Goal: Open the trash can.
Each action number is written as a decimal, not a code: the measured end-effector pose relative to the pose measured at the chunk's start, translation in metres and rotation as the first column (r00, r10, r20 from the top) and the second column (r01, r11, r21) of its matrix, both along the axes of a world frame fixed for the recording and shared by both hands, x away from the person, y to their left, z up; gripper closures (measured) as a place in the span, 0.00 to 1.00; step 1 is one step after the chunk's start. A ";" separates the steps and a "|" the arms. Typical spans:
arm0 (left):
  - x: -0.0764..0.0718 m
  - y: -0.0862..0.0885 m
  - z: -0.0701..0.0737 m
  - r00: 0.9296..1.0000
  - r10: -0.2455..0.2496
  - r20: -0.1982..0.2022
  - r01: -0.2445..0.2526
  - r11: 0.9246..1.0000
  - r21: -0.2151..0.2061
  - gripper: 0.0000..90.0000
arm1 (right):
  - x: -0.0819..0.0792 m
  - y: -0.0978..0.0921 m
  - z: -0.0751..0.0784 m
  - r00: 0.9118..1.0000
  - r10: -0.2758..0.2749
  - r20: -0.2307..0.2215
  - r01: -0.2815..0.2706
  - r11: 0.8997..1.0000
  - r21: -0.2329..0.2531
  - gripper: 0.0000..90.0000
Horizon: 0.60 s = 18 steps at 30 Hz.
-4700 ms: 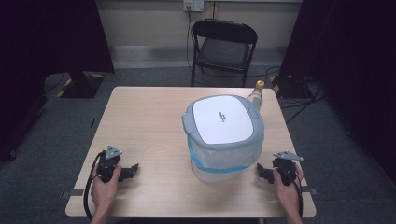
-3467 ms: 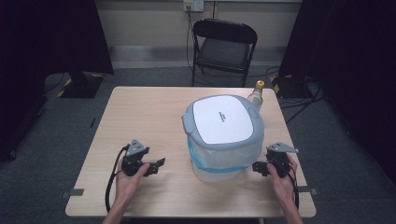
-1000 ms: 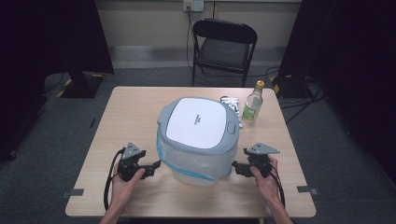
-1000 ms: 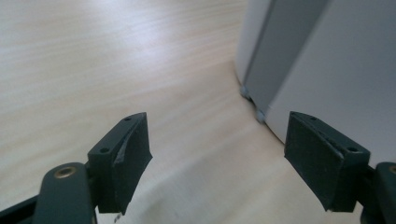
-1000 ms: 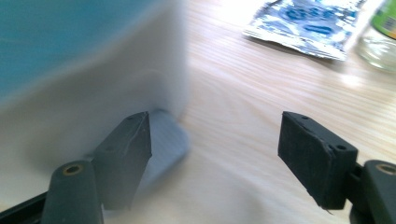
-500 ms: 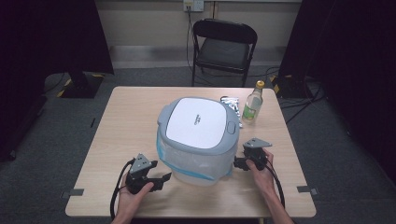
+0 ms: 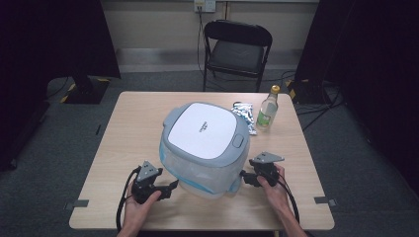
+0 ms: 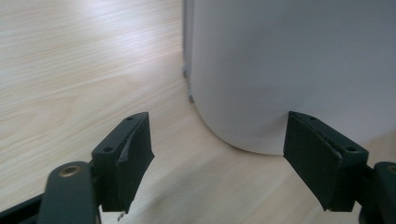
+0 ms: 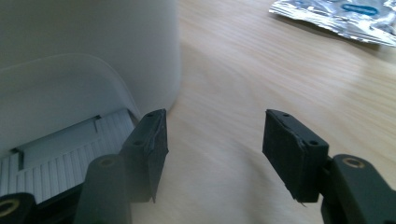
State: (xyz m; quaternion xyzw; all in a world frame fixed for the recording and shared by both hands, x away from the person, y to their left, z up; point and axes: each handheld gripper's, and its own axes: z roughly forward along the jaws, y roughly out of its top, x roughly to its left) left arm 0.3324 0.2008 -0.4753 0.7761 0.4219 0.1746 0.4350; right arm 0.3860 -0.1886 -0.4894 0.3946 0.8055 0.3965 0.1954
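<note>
High view: one cooker (image 7: 205,148), a squat rounded-square appliance with grey lid and white centre panel, stands upright on the near middle of the table (image 7: 133,123); it sits turned at a slant to the table edges, its lid button toward the right-hand side, no clear long axis. Left gripper (image 7: 168,187) lies just beside the cooker's near-left base, jaws spread, pointing at it; right gripper (image 7: 243,178) sits at the near-right base, jaws also apart, whether they touch the wall cannot be told here. One hand holds each gripper, two in all. Table is pale wood, rectangular. Behind the cooker: one foil packet (image 7: 244,114) lying flat, and one bottle (image 7: 267,111) upright just beside it, yellow cap. Room is dark-curtained, grey carpet floor, one black folding chair (image 7: 237,47) beyond the far edge, cables on the floor, tape marks near the table legs. Left gripper view: two black jaws wide apart, nothing between them but wood; the cooker's (image 8: 289,70) white wall curves just ahead, closer to the right-hand jaw. Right gripper view: jaws apart, empty; cooker (image 9: 93,60) wall and a ribbed vent at left, close by the left-hand jaw; packet (image 9: 336,14) at far upper right on the wood.
</note>
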 end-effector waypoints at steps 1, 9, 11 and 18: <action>0.001 0.002 0.000 1.000 0.015 -0.003 -0.015 1.000 -0.006 0.26 | -0.002 0.002 0.000 1.000 0.010 0.002 -0.010 1.000 0.000 0.45; 0.016 0.019 -0.004 0.995 0.102 -0.011 -0.102 0.993 -0.055 0.29 | -0.016 0.020 0.000 0.994 0.113 -0.002 -0.113 0.994 0.000 0.43; 0.018 0.022 -0.004 0.993 0.117 -0.005 -0.118 0.991 -0.057 0.29 | -0.020 0.025 0.001 0.991 0.131 -0.001 -0.131 0.991 -0.004 0.43; 0.026 0.032 -0.006 0.983 0.181 0.004 -0.181 0.981 -0.065 0.31 | -0.030 0.042 0.001 0.974 0.226 -0.014 -0.226 0.974 0.003 0.38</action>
